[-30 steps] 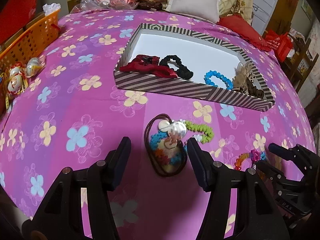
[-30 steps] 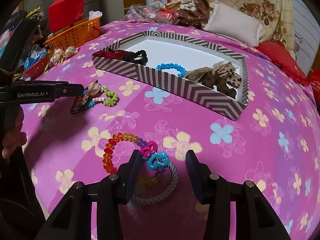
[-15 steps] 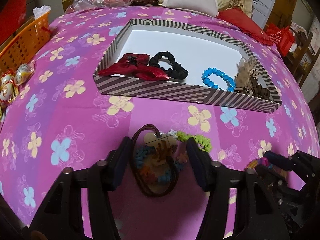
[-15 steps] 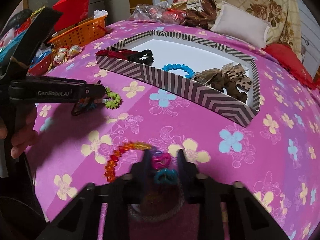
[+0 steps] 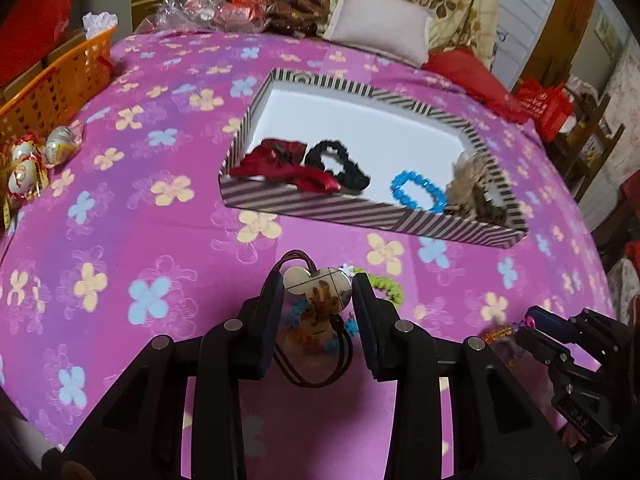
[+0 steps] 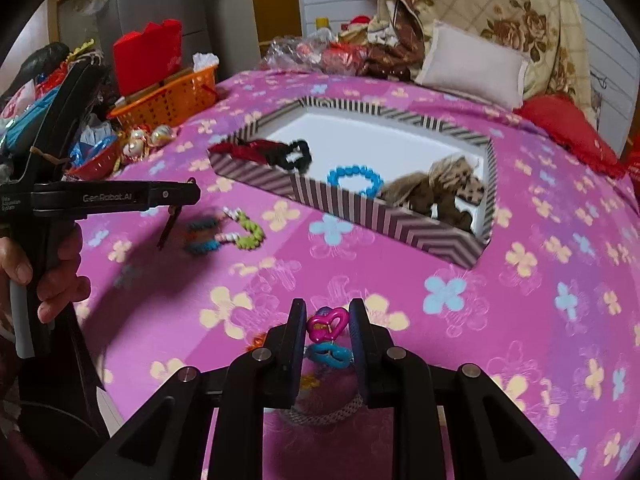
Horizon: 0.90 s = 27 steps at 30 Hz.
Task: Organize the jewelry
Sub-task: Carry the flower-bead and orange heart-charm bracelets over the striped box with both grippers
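Note:
My left gripper [image 5: 317,280] is closing on a pale shell pendant [image 5: 320,296], and both pads press its sides. The pendant's brown cord and coloured bead strands [image 6: 224,234] dangle just above the pink flowered bedspread. My right gripper [image 6: 327,312] is shut on a pink heart charm [image 6: 328,324], with a blue heart [image 6: 328,354] and a mesh bangle hanging below it. Beyond both stands a striped box [image 5: 360,210]. It holds a red scrunchie [image 5: 280,160], a black scrunchie [image 5: 336,164], a blue bead bracelet [image 5: 418,192] and a brown bow [image 5: 472,196].
An orange basket [image 5: 52,88] and foil-wrapped eggs [image 5: 40,156] sit at the bed's left edge. A pillow [image 5: 380,32] and piled fabric lie behind the box. A person's hand [image 6: 56,276] grips the left tool's handle, and a red chair stands off the bed's right side.
Both grippers closed on their jewelry and rose off the bedspread. The pendant necklace now hangs from the left one, the heart-charm bracelets from the right.

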Tool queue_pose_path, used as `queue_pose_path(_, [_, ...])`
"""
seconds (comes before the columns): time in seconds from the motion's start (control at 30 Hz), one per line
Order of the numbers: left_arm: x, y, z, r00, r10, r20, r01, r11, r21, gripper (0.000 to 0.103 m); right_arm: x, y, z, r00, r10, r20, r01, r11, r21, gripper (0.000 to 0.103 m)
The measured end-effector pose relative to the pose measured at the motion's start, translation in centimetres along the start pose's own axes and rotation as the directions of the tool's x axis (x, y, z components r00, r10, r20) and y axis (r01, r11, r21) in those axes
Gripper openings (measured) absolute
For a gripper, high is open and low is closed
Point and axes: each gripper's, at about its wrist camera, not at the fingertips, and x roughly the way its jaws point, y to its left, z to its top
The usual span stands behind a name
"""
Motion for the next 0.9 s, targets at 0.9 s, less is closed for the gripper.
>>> queue_pose_path(0.9, [-6.4,-1.0,1.4,0.994,-0.006,0.11,0.002,0.999,0.041,0.034,-5.9,1.5,4.5,0.99,-0.031,0.139,0.037,0.998,-0.04,0.02])
